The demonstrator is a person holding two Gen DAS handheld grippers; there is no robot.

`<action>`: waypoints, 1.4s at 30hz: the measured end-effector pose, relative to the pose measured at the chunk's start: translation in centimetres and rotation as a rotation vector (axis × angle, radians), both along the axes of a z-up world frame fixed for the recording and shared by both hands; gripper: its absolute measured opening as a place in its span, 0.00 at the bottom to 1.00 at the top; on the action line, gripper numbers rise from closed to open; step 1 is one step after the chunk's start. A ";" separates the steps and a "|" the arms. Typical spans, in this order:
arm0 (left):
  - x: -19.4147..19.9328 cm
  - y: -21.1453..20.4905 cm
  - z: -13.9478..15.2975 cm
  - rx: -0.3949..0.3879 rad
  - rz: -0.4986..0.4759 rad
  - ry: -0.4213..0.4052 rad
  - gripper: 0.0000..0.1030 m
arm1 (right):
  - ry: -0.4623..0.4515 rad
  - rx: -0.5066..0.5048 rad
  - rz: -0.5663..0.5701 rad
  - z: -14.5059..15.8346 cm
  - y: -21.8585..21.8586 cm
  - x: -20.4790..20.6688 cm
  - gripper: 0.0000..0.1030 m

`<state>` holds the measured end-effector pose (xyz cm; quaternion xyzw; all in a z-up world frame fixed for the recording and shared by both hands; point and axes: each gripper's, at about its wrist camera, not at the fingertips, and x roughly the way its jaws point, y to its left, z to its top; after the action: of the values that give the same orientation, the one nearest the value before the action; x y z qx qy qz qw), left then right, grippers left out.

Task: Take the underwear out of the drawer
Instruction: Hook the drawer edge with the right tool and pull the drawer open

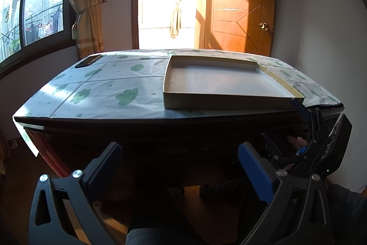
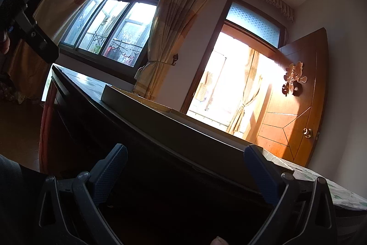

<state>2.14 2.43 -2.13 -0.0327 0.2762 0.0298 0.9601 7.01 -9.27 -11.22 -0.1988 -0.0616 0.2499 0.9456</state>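
Observation:
My left gripper is open and empty, held low in front of the dark wooden table front. My right gripper is open and empty, tilted, close against the table's dark front near its right corner; it also shows in the left wrist view. The front is in deep shadow, so I cannot make out the drawer. No underwear is in view. A shallow empty cardboard box tray sits on the table top at the right.
The table has a white cloth with green cloud prints. A black phone lies at its far left. Behind are a window, curtains, a bright doorway and an open wooden door.

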 end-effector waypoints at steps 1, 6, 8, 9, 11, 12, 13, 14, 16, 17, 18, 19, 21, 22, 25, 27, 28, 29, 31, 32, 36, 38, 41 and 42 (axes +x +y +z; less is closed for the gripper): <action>0.0 0.0 0.0 0.000 0.003 0.001 1.00 | 0.000 -0.008 0.001 -0.3 0.0 0.2 0.99; 0.1 0.1 0.0 0.001 0.009 0.002 1.00 | -0.034 -0.057 0.006 -0.9 0.2 0.0 0.99; 0.1 0.1 0.1 0.002 0.011 0.001 1.00 | -0.039 -0.078 0.007 -1.0 0.5 0.0 0.99; 0.1 0.1 0.1 0.001 0.010 0.001 1.00 | -0.039 -0.087 0.007 -1.0 0.5 0.1 0.99; 0.0 0.2 0.1 0.003 0.010 0.000 1.00 | -0.039 -0.108 0.007 -1.1 0.7 0.2 0.99; 0.0 0.2 0.1 0.003 0.011 -0.002 1.00 | -0.038 -0.126 0.008 -1.2 0.9 0.2 0.99; 0.0 0.2 0.2 0.003 0.009 -0.002 1.00 | -0.042 -0.149 0.006 -1.4 1.1 0.2 0.99; -0.1 0.1 0.2 0.004 0.009 -0.003 1.00 | -0.046 -0.169 0.007 -1.5 1.3 0.2 0.99; -0.1 0.2 0.2 0.005 0.010 -0.004 1.00 | -0.047 -0.185 0.022 -1.6 1.4 0.3 0.99; -0.1 0.2 0.2 0.004 0.010 -0.001 1.00 | -0.042 -0.184 0.026 -1.5 1.4 0.4 0.99; -0.2 0.3 0.2 0.003 0.011 -0.001 1.00 | -0.031 -0.181 0.031 -1.4 1.4 0.6 0.99; -0.2 0.3 0.2 0.002 0.011 -0.001 1.00 | -0.024 -0.179 0.034 -1.3 1.4 0.8 0.99; -0.3 0.3 0.2 0.001 0.012 -0.002 1.00 | -0.015 -0.183 0.031 -1.2 1.4 0.9 0.99; -0.3 0.3 0.3 0.000 0.012 -0.002 1.00 | -0.010 -0.182 0.034 -1.2 1.3 0.9 0.99; -0.5 0.3 0.3 0.001 0.012 -0.003 1.00 | -0.003 -0.186 0.031 -1.1 1.2 0.7 0.99; -0.4 0.3 0.3 0.000 0.011 -0.003 1.00 | 0.002 -0.185 0.030 -1.0 1.1 0.4 0.99; -0.5 0.3 0.3 -0.001 0.010 -0.002 1.00 | 0.005 -0.185 0.027 -1.0 1.1 0.3 0.99; -0.5 0.3 0.3 0.002 0.011 -0.003 1.00 | 0.011 -0.184 0.026 -1.0 1.0 0.2 0.99; -0.6 0.4 0.3 0.002 0.011 -0.003 1.00 | 0.022 -0.174 0.022 -0.8 0.7 0.0 0.99; -0.6 0.4 0.3 0.001 0.010 -0.002 1.00 | 0.029 -0.168 0.021 -0.7 0.6 0.0 0.99; -0.7 0.5 0.4 0.004 0.012 -0.003 1.00 | 0.053 -0.166 0.015 -0.4 0.4 -0.4 0.99; -0.8 0.6 0.4 0.000 0.012 -0.003 1.00 | 0.070 -0.177 0.013 -0.4 0.4 -0.5 0.99; -0.8 0.7 0.5 0.000 0.014 -0.005 1.00 | 0.095 -0.184 0.015 -0.2 0.2 -0.5 0.99; -0.8 0.7 0.5 -0.001 0.014 -0.005 1.00 | 0.102 -0.184 0.014 -0.1 0.2 -0.5 0.99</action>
<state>1.35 3.17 -1.60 -0.0350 0.2733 0.0363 0.9606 6.47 -9.09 -11.35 -0.2716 0.0085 0.2708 0.9235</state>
